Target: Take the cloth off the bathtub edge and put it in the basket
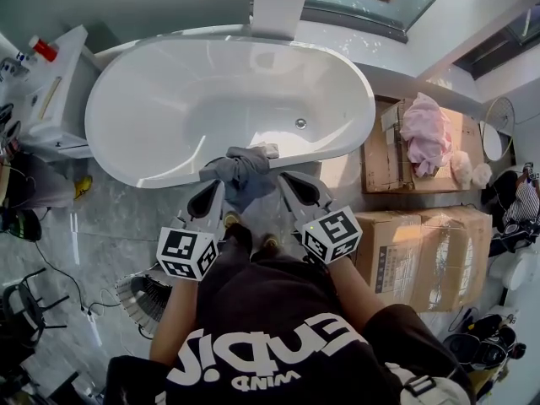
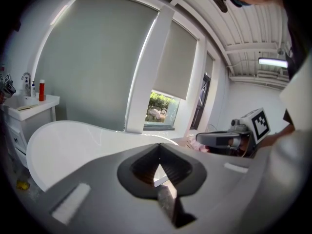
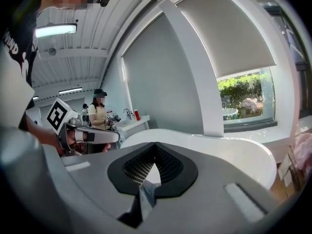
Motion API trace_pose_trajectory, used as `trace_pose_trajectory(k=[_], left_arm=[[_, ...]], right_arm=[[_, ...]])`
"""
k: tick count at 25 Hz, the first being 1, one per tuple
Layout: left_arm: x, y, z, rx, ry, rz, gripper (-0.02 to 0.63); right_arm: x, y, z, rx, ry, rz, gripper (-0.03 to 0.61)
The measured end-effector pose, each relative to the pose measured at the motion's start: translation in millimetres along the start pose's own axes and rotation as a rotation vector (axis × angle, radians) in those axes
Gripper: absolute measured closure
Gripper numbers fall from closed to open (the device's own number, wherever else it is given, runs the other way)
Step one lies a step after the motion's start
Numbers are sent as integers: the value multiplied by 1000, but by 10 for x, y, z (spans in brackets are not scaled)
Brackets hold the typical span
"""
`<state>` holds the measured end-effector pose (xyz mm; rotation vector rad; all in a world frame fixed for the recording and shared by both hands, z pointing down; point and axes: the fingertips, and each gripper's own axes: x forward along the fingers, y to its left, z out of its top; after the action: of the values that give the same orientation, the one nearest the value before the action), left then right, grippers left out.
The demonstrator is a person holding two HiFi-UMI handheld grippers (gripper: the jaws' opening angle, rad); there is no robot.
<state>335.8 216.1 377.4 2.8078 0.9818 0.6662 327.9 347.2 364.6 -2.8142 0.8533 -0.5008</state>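
1. The cloth (image 1: 242,167) hung bunched at the near rim of the tub (image 1: 169,99).
2. The left gripper (image 1: 218,182) pinched its left side.
3. The right gripper (image 1: 283,179) pinched its right side.

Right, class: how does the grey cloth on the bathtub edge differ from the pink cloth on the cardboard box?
The grey cloth is dark and hangs over the bathtub rim; the pink cloth is pale and lies heaped on a cardboard box. The left tool and right tool pinch the grey cloth; nothing touches the pink cloth. Both are crumpled.
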Motion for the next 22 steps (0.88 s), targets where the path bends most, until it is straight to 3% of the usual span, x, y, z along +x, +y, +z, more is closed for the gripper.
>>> trace_pose_trajectory(k=[12,22], left_arm=[[364,280,-242,6,68,-35,617],[810,512,-570,12,118,-74,617]], right_arm=[[393,-122,-250,33,46,-6,569],[662,-292,-508,0,55,-44,569]])
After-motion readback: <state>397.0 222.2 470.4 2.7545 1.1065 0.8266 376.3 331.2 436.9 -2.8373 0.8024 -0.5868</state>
